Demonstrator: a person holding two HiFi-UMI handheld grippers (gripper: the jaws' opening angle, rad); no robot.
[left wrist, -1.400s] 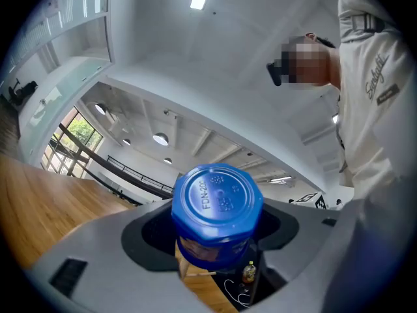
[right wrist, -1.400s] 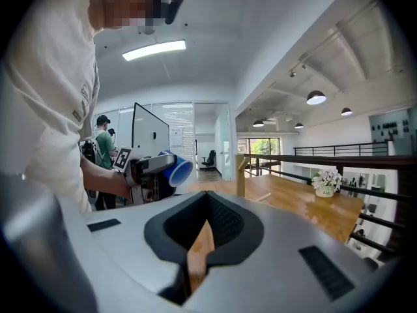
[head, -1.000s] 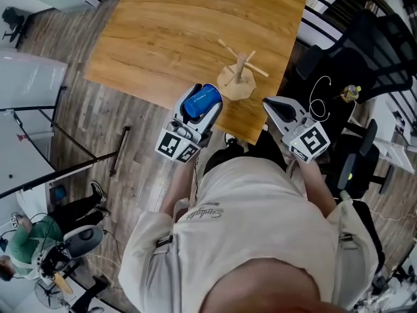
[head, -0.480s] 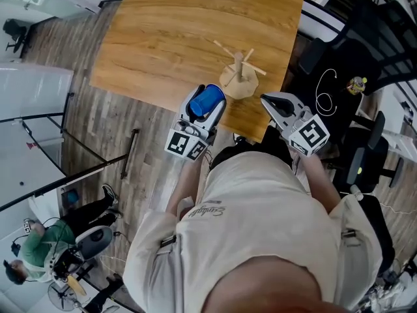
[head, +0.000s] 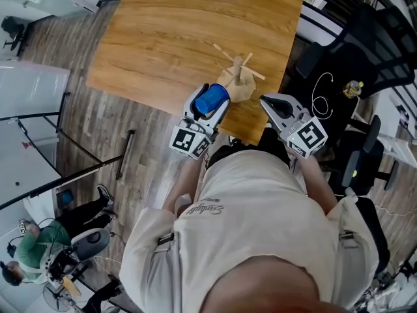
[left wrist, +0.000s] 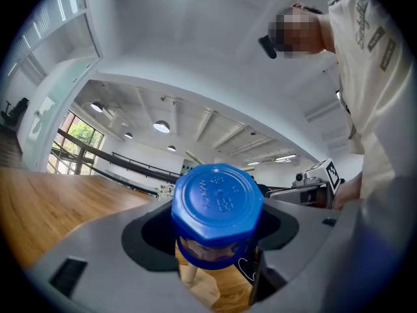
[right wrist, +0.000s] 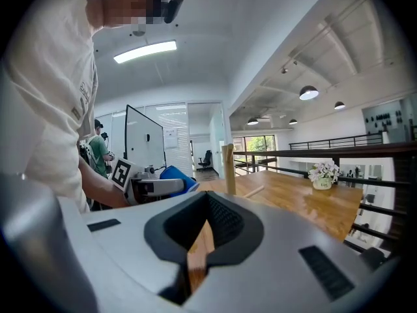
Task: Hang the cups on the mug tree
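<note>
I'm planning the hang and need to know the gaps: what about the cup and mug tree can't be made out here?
Cup handle: left gripper view shows only the cup's base; head view too small.
Mug tree base: right gripper view, hidden behind the right tool's body.
Table's far end: cut off by head view's top edge.

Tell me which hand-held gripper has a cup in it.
The left hand-held gripper: its jaws are shut on the blue cup, near the mug tree. The right hand-held gripper has its jaws together with nothing between them.
</note>
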